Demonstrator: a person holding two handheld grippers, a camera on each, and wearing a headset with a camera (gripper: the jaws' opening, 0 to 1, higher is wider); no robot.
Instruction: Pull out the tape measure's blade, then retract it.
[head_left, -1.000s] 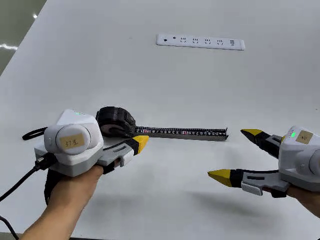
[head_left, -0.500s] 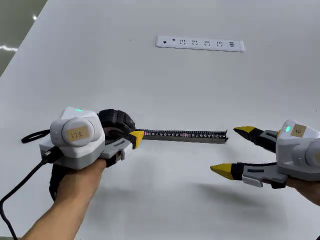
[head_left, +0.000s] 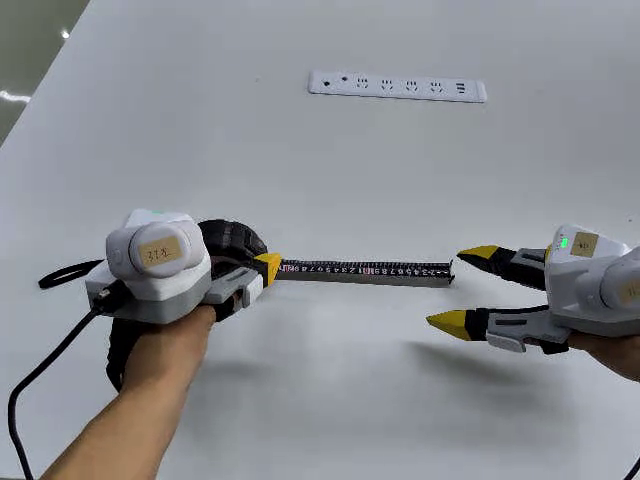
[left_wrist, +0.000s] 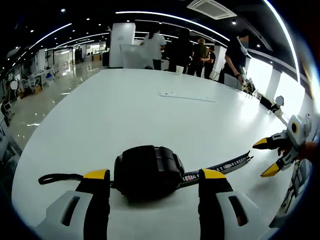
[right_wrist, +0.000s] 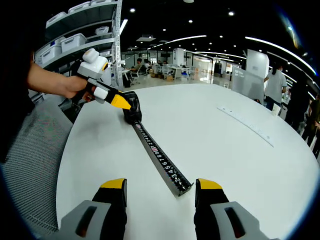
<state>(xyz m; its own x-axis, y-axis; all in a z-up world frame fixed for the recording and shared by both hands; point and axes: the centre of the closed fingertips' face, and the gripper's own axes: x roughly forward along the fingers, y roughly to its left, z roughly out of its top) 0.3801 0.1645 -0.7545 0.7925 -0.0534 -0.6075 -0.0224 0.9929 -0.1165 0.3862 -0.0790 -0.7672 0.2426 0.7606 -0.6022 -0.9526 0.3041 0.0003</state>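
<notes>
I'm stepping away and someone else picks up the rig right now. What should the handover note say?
Left tongs: open, tips either side of the tape measure case on the table.
Right tongs: open, holding nothing; the blade's end lies just ahead, between the tips.
Done: blade is pulled out, lying flat on the table.
To do: retract the blade into the case.

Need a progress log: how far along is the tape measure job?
Done: the black tape measure has its numbered blade extended on the white table. In hand: left claw straddles the tape measure, open right claw brackets the blade tip. Left: retraction.
</notes>
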